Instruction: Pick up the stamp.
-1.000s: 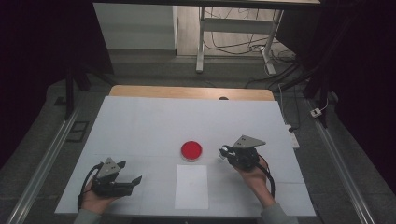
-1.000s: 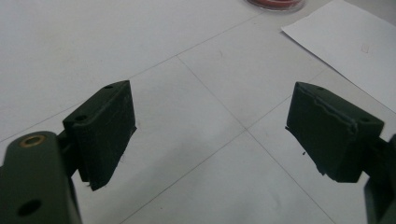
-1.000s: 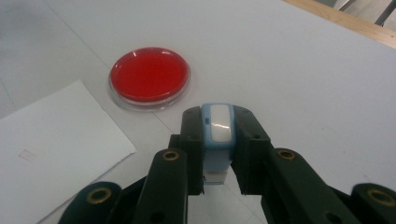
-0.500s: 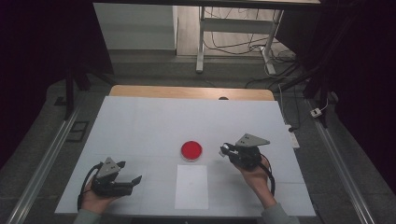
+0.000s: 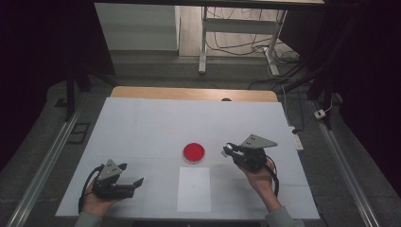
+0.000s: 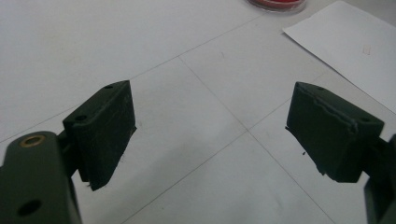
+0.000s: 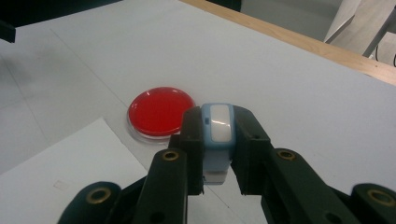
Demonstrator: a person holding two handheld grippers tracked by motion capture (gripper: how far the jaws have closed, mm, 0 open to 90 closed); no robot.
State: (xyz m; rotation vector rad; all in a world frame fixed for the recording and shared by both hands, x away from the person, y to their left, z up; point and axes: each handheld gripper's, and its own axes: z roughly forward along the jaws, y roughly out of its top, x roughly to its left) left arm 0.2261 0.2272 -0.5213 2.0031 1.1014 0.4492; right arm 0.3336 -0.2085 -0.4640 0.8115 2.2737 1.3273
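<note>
The right gripper (image 7: 217, 140) is clenched on a small blue-and-white device (image 7: 217, 135), held above the desk (image 5: 142, 123) just right of the red dish (image 5: 194, 152) near the desk's middle. The left gripper (image 6: 210, 135) rests released at the near left corner, left of the paper sheet (image 5: 194, 188) at the near edge

**Obscured and cropped items**

Your right gripper (image 7: 217, 154) covers the lower part of the small blue-and-white device (image 7: 218, 135). The red dish (image 6: 276, 3) is cut by the top edge, the paper sheet (image 6: 345, 56) by the right edge
</note>
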